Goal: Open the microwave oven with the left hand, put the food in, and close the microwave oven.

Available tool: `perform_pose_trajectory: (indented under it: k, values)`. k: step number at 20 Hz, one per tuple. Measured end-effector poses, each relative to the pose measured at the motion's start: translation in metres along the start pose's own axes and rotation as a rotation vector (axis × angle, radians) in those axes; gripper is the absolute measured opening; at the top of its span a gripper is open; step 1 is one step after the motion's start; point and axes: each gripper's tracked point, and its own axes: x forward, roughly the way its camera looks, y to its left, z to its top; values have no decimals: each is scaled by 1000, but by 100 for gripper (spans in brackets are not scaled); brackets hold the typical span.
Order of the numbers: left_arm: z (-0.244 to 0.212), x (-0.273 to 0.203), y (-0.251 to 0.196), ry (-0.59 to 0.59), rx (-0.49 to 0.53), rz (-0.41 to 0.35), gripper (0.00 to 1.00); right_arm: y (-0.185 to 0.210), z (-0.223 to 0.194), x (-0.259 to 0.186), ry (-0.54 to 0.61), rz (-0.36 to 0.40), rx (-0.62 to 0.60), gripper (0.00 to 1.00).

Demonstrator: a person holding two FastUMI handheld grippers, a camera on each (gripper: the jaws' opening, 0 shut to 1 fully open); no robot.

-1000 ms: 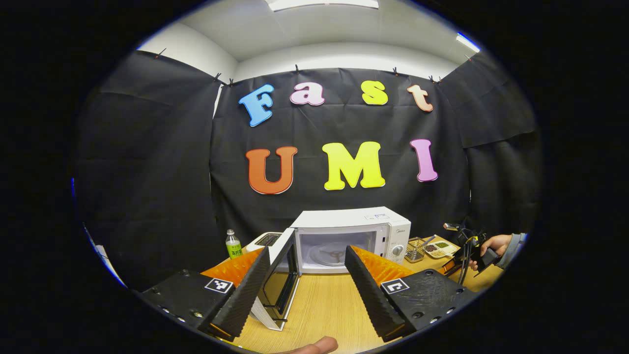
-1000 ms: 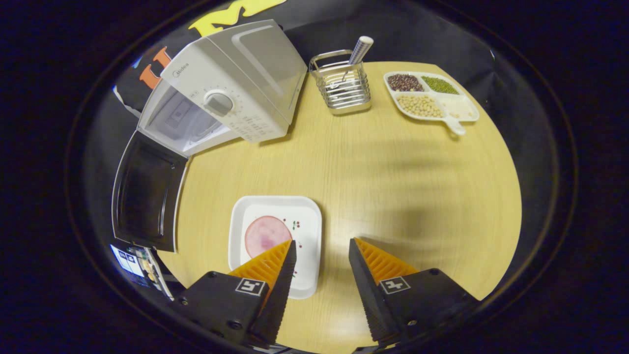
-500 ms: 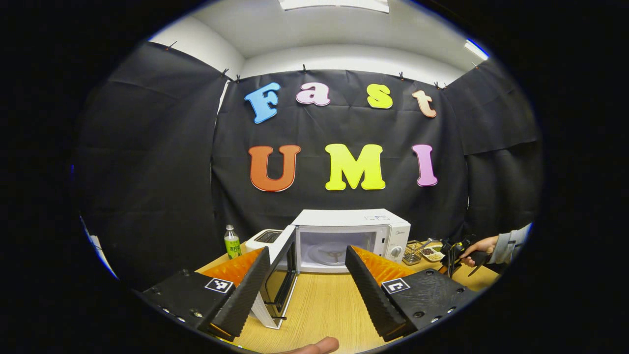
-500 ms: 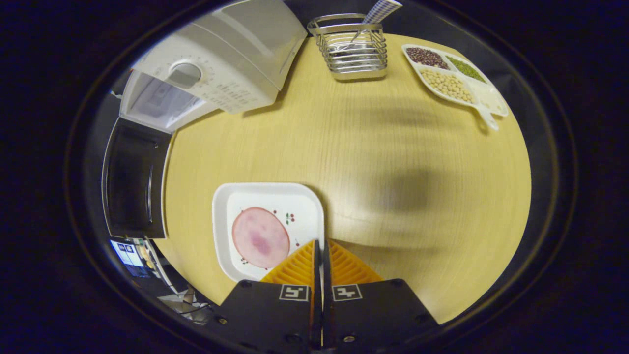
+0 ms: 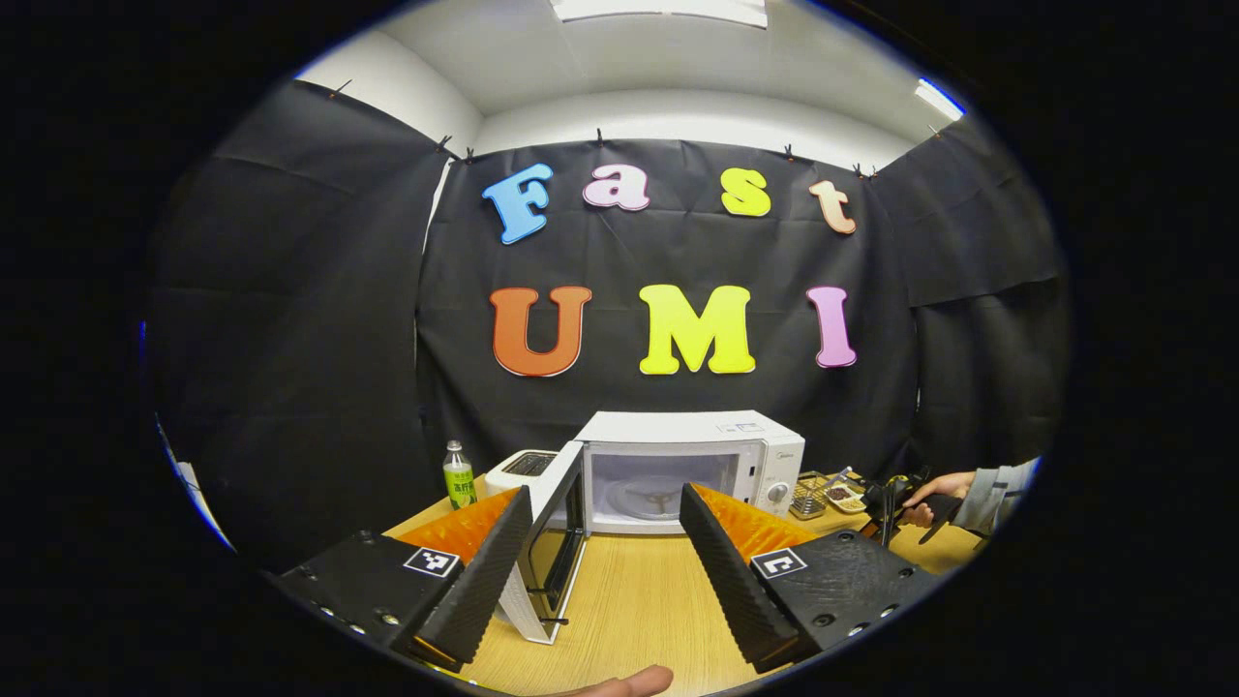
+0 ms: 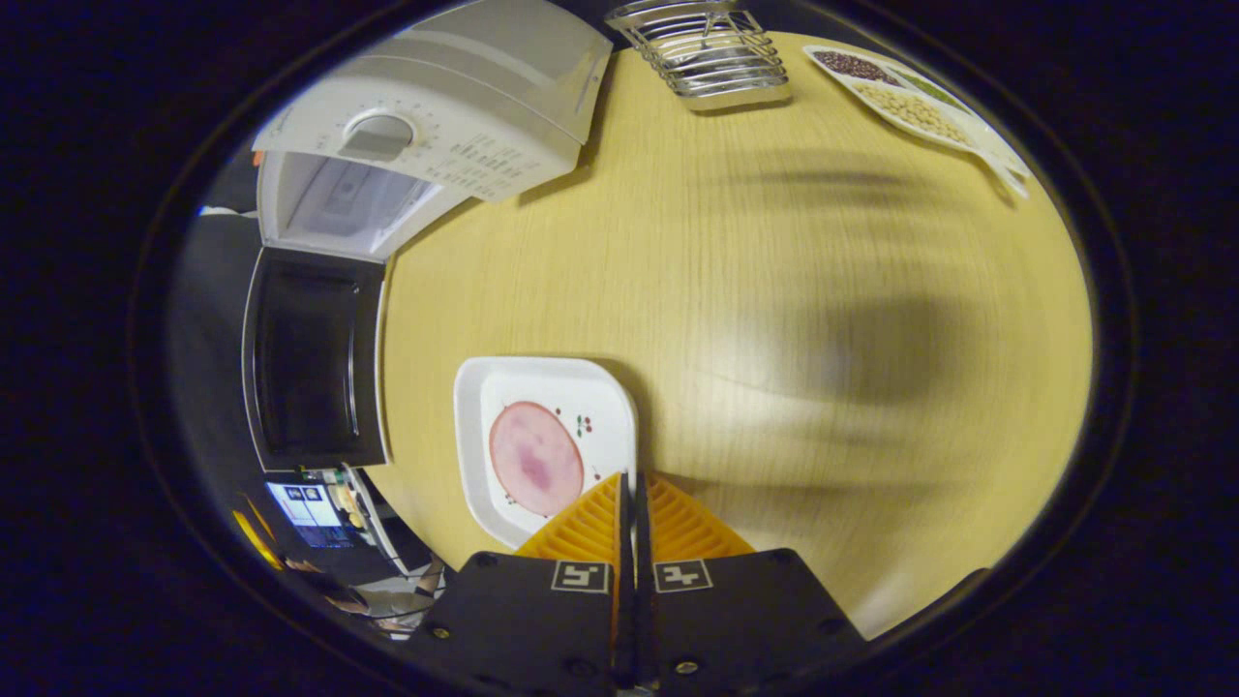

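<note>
1. Left gripper, left gripper view: fingers spread wide apart, nothing between them. It hangs above the near part of the wooden table, facing the microwave.
2. The microwave stands at the back of the table against the black cloth. Its door is swung open to the left, and the cavity with the glass turntable is exposed.
3. A fingertip shows at the bottom edge of the left gripper view, below the gripper.
4. Left of the microwave: a white toaster, and farther left a green-labelled bottle.
5. Right of the microwave: a wire caddy, then a divided tray of beans.
6. Far right of that view, a hand in a grey sleeve holds the other gripper low over the table.
7. Right gripper, right gripper view: fingers drawn together on the near right edge of the white square plate. The rim runs in between them, so they appear clamped on it.
8. The plate carries a round pink slice of ham. It sits over the table in front of the open door; whether it is lifted or resting cannot be told.
9. In the right gripper view the microwave body lies at upper left, the wire caddy at top, and the bean tray at upper right, well apart from the plate.
</note>
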Motion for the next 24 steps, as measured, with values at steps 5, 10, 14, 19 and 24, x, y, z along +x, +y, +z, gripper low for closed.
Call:
perform_pose_trajectory:
  k: [5, 10, 14, 19, 24]
  values:
    - [8, -7, 4, -33, -13, -2, 93, 12, -9, -14, -96, 87, 59, 4]
    - [-4, -6, 14, -1, -31, 18, 93, 53, -22, -32, -157, 125, 99, 4]
    - [-9, -11, 21, 4, -38, 19, 93, 102, -33, -20, -139, 176, 132, 4]
    - [-7, -22, 35, 0, -38, 25, 93, 161, -35, 10, -124, 210, 129, 4]
    - [-3, -30, 49, -25, -32, 22, 93, 201, -18, 44, -122, 210, 200, 4]
